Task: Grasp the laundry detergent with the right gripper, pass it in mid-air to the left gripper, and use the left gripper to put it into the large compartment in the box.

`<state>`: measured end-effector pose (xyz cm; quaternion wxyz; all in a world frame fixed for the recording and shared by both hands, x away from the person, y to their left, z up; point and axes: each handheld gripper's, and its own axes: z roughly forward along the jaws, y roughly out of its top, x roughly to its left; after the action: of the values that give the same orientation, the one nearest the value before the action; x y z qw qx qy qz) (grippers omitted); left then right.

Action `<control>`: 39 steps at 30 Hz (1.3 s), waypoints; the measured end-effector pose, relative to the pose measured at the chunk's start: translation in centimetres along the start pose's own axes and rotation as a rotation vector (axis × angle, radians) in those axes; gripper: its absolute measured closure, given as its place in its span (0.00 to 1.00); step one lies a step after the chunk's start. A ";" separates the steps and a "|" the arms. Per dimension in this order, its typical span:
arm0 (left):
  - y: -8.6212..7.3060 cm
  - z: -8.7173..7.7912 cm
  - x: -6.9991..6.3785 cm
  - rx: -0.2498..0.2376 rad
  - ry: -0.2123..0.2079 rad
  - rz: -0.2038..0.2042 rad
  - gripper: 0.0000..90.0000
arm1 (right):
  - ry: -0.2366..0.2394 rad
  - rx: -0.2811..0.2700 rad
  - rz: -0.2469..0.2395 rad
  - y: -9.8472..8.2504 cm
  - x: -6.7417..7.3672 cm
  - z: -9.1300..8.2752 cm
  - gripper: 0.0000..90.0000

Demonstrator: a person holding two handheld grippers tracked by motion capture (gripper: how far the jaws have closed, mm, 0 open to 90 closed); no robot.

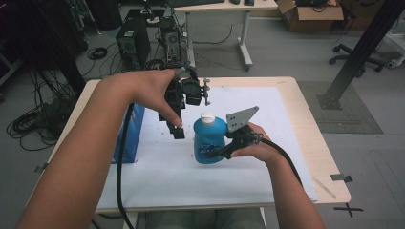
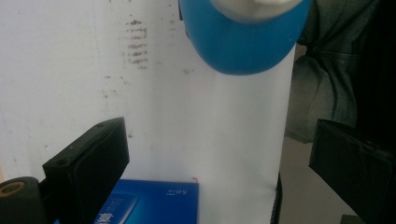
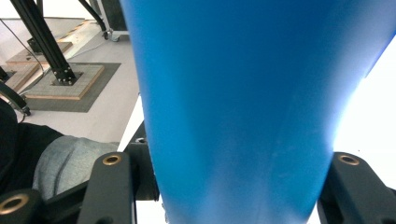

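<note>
A blue bottle (image 1: pixel 209 140) with a white cap (image 1: pixel 207 116) stands upright over the middle of the white sheet (image 1: pixel 191 181). My right gripper (image 1: pixel 217 151) comes in from the right and is shut on the bottle's lower body. In the right gripper view the blue bottle (image 3: pixel 233 102) sits tight between the two black jaws of my right gripper (image 3: pixel 229 163). My left gripper (image 1: pixel 177 131) hangs just left of the bottle, pointing down, apart from it. In the left gripper view my left gripper (image 2: pixel 219 135) is open with bare sheet between its jaws, and the bottle (image 2: pixel 243 42) is at the top.
A blue box (image 1: pixel 129 133) lies at the sheet's left edge, also seen as the blue box (image 2: pixel 154 203) under the left jaw. The wooden table (image 1: pixel 310 143) ends close on the right. Computer cases and cables stand beyond the far edge.
</note>
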<state>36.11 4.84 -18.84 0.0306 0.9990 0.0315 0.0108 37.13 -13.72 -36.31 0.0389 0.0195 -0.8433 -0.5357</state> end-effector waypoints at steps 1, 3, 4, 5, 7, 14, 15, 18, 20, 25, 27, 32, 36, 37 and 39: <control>0.0 0.1 0.0 0.001 -0.001 0.003 0.06 | -0.003 0.000 -0.001 0.0 0.0 0.1 0.48; 0.0 0.4 0.0 0.002 -0.004 0.002 0.06 | -0.005 0.004 -0.001 0.0 0.0 0.4 0.48; -0.1 0.6 0.0 0.002 -0.006 0.001 0.06 | -0.006 0.004 -0.001 0.0 -0.1 0.5 0.48; -0.1 0.8 0.0 0.003 -0.009 0.002 0.06 | -0.005 0.004 0.001 0.0 -0.1 0.7 0.48; -0.1 1.0 0.0 0.008 -0.006 0.006 0.06 | -0.006 0.007 0.001 -0.1 -0.2 0.9 0.48; 0.2 2.2 0.0 0.028 -0.003 0.008 0.06 | -0.007 0.008 -0.006 -0.5 -0.3 1.9 0.48; 0.2 2.2 0.0 0.028 -0.003 0.008 0.06 | -0.007 0.008 -0.006 -0.5 -0.3 1.9 0.48; 0.3 2.6 0.0 0.028 -0.008 0.011 0.06 | -0.007 0.006 -0.008 -0.5 -0.3 2.3 0.48; 0.4 2.7 -0.1 0.031 -0.008 0.013 0.06 | -0.006 0.004 -0.014 -0.5 -0.3 2.6 0.48; 0.7 3.0 -0.2 0.029 -0.016 0.016 0.06 | -0.011 -0.003 -0.019 -0.5 -0.3 2.8 0.48; 0.7 3.2 -0.1 0.026 -0.016 0.015 0.06 | -0.013 -0.006 -0.023 -0.5 -0.3 3.0 0.48; 1.0 3.4 -0.1 0.032 -0.019 0.009 0.06 | -0.014 -0.008 -0.032 -0.4 -0.2 3.3 0.48; 1.2 3.4 -0.2 0.033 -0.014 0.003 0.06 | -0.015 -0.011 -0.037 -0.3 -0.3 3.5 0.48; 1.3 3.5 -0.2 0.029 -0.011 0.000 0.06 | -0.018 -0.012 -0.037 -0.2 -0.3 3.7 0.48; 1.4 3.5 -0.2 0.031 -0.011 0.001 0.06 | -0.016 -0.013 -0.039 -0.2 -0.3 3.7 0.48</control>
<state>36.06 3.25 -22.21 0.0152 0.9994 0.0309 0.0049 37.08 -10.39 -38.05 0.0221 0.0314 -0.8395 -0.5420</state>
